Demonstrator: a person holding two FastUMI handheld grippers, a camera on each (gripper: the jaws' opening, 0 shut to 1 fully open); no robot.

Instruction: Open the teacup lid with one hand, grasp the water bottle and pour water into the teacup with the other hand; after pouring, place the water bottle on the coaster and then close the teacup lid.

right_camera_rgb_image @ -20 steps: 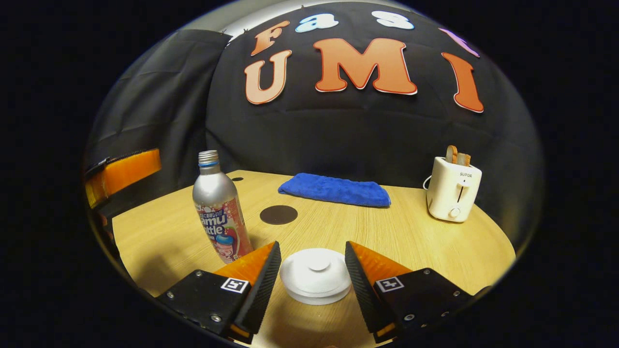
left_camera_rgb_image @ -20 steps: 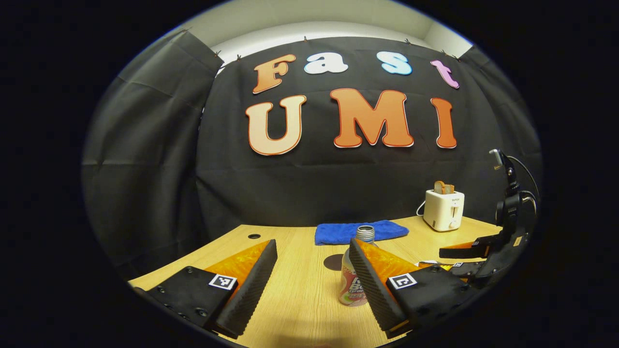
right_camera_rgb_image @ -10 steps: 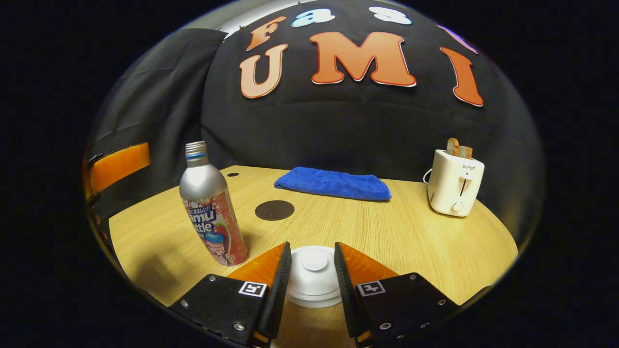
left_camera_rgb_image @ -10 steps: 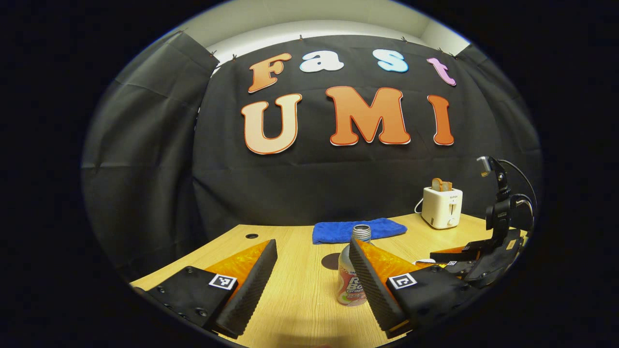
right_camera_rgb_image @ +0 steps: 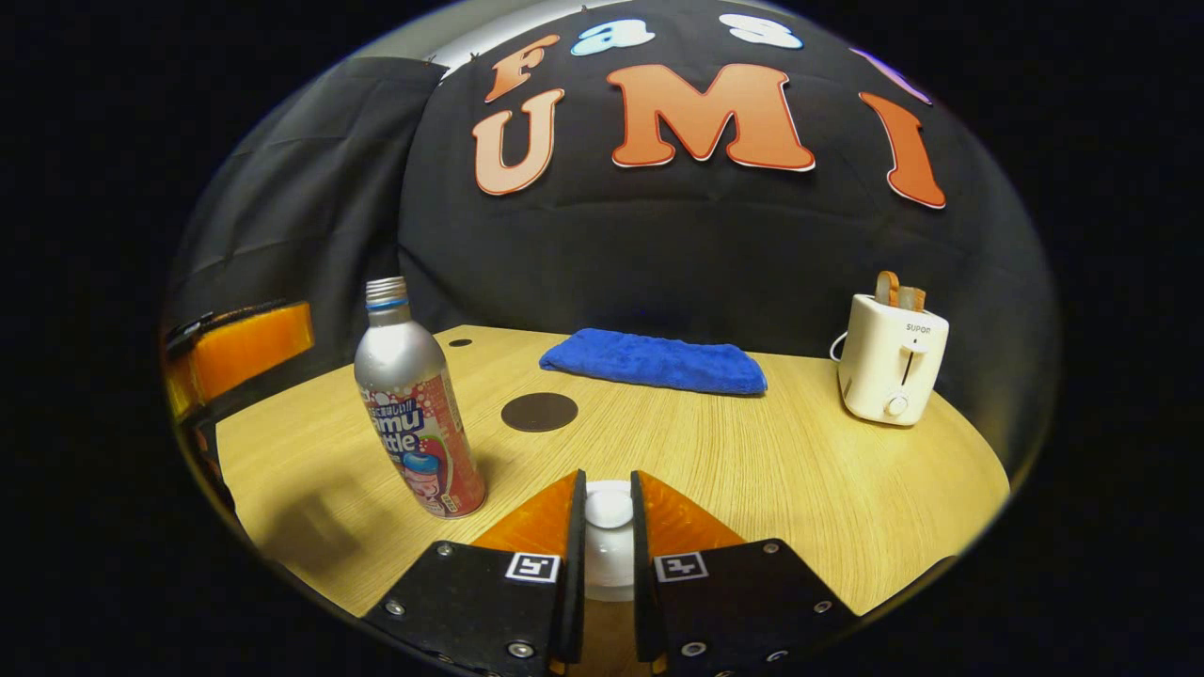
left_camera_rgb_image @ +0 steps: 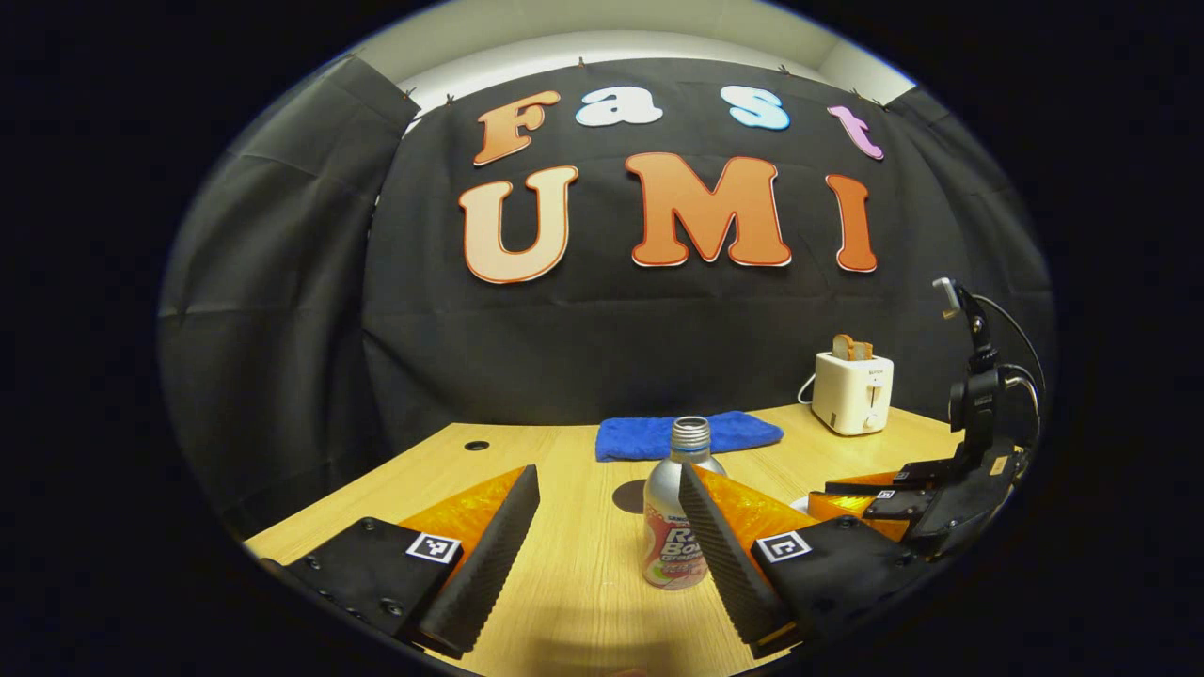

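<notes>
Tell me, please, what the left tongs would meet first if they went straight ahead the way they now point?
Probably the water bottle: it stands just ahead of the open left tongs, close to one finger. Farther back lie the dark coaster and blue cloth; depth is uncertain.

A folded blue towel (right_camera_rgb_image: 654,364) lies by the back wall — a white toaster (right_camera_rgb_image: 892,357) well right.
</notes>
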